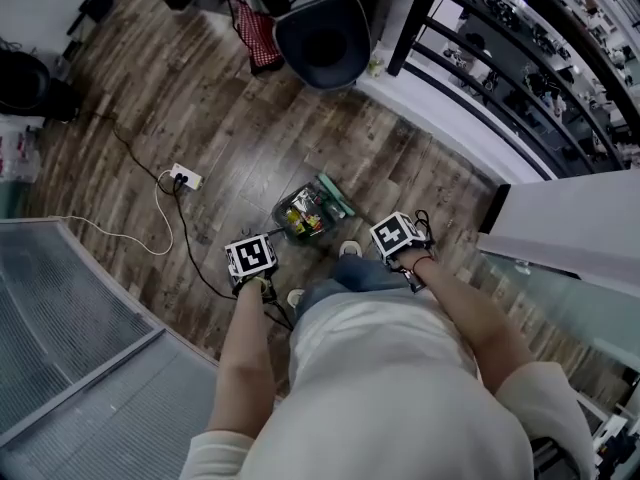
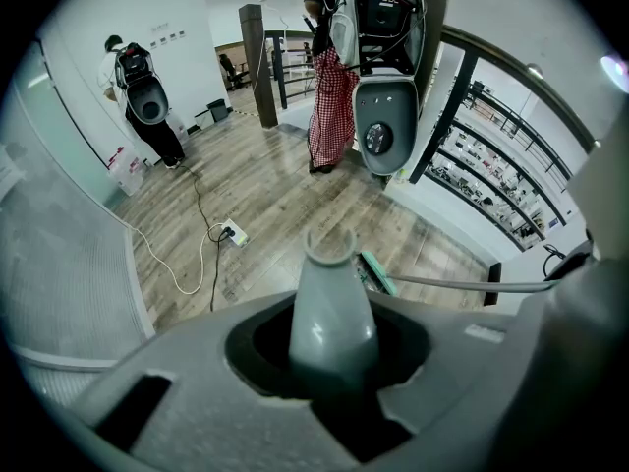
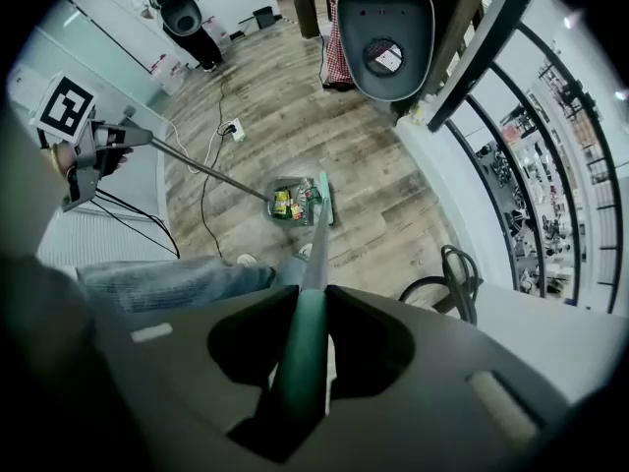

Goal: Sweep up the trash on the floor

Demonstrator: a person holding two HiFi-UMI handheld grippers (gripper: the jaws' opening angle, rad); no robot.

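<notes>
A grey dustpan (image 1: 303, 214) lies on the wooden floor, filled with colourful wrappers (image 3: 285, 203). The green broom head (image 1: 337, 197) rests against the pan's far side. My left gripper (image 1: 252, 258) is shut on the dustpan's grey handle (image 2: 332, 308), whose thin rod (image 3: 201, 170) runs down to the pan. In the left gripper view the handle hides the pan; only the broom head (image 2: 376, 271) shows. My right gripper (image 1: 398, 236) is shut on the broom's green handle (image 3: 303, 347); its shaft slants down to the broom head (image 3: 322, 193).
A white power strip (image 1: 187, 177) with black and white cables lies left of the pan. A grey shell-shaped seat (image 1: 322, 38) and a red checked cloth (image 1: 260, 33) stand beyond. A black railing (image 1: 520, 78) runs along the right, a glass panel (image 1: 70, 318) at the left.
</notes>
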